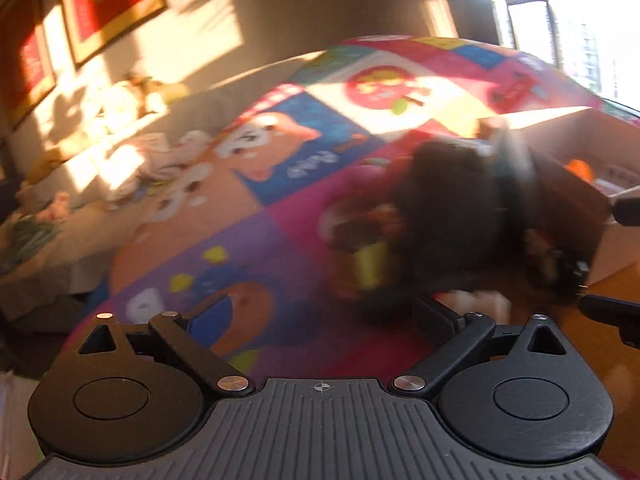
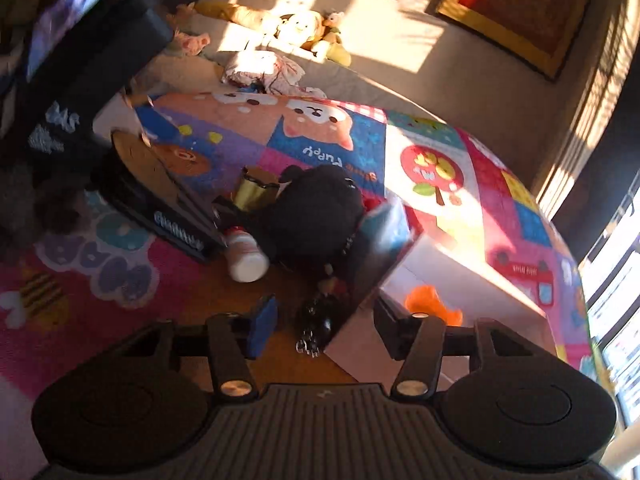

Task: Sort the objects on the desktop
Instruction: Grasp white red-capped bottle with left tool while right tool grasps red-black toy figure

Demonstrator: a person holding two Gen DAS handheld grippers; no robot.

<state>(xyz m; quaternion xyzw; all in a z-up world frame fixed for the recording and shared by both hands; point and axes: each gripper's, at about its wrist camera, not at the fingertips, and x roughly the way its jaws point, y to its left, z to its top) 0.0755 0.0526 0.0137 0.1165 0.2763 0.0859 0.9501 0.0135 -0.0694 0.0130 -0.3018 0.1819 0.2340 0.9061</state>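
A: Which of the desktop things comes easiest?

B: Probably the white bottle (image 2: 246,258), lying on its side on the bare wooden table (image 2: 192,304) near the play mat's (image 2: 80,276) edge. It looks light, rigid and smooth, likely to roll, so take it across the body.

A: And the black plush toy (image 2: 316,216)?

B: Soft, bulky; pinch a fold. It touches the bottle and crowds the gold cup (image 2: 254,192).

A: The fingers?

B: The left gripper (image 1: 320,320) is spread wide, nothing between. The right gripper (image 2: 324,326) stands partly open and empty; a dark beaded trinket (image 2: 316,320) lies just ahead.

A: Obstacles?

B: The cardboard box (image 2: 460,280) flap at the right, orange item (image 2: 430,304) inside, and a dark flat box (image 2: 168,216) leaning left.
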